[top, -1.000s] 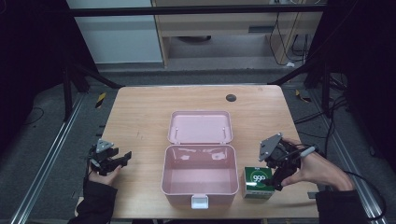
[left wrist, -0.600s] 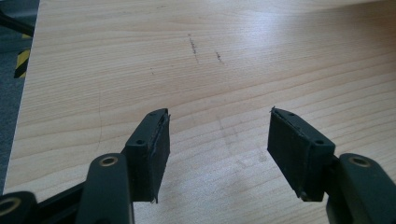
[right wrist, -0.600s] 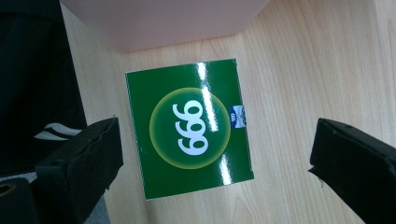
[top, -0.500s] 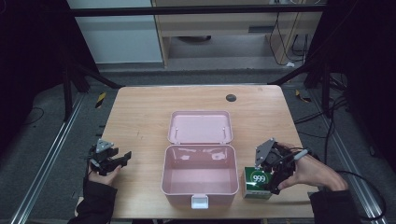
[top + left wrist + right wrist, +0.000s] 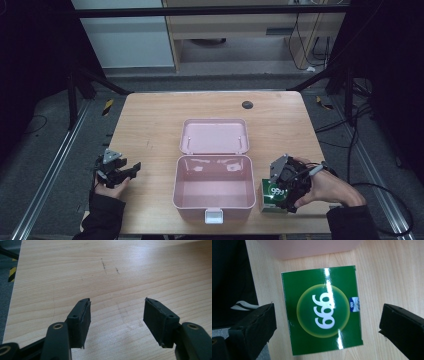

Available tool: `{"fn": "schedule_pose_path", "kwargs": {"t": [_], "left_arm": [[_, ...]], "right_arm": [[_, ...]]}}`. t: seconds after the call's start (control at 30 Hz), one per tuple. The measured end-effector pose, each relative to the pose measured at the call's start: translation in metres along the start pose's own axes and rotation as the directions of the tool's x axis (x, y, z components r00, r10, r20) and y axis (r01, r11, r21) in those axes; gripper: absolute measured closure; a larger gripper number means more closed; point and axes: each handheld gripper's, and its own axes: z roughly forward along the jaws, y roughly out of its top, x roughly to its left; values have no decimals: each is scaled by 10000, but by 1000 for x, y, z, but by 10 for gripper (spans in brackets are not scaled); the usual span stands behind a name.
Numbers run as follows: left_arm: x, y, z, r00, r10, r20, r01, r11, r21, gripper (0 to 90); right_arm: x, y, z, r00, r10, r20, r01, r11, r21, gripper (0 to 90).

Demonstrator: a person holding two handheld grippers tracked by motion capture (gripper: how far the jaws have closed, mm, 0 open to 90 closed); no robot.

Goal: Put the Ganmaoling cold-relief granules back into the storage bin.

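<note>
A green box [image 5: 276,195] marked "999" [image 5: 323,310] stands on the wooden table [image 5: 150,130] just right of the open pink case [image 5: 213,187]. My right gripper [image 5: 285,187] points down over this box. In the right gripper view its jaws straddle the box with a gap on either side, and my right gripper [image 5: 327,325] is open. Its jaws have just been opening wider, with the box below them. My left gripper [image 5: 131,170] rests at the table's left edge, and in the left gripper view my left gripper [image 5: 117,312] is open over bare wood.
The pink case's lid [image 5: 214,136] lies flat behind its empty base. A small dark disc [image 5: 247,104] sits near the table's far edge. Metal frame rails [image 5: 55,165] run along the left side, and cables [image 5: 360,125] lie on the floor at the right.
My right gripper has come down over the green box and now hides part of its top. The left gripper has stayed put.
</note>
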Motion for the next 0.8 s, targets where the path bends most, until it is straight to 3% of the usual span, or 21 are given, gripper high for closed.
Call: {"fn": "schedule_pose_path", "kwargs": {"t": [0.8], "left_arm": [[0,0,1,10000,13,10,-13,10000,28,380]], "right_arm": [[0,2,30,9995,-169,-283,186,9980,612,20]]}}
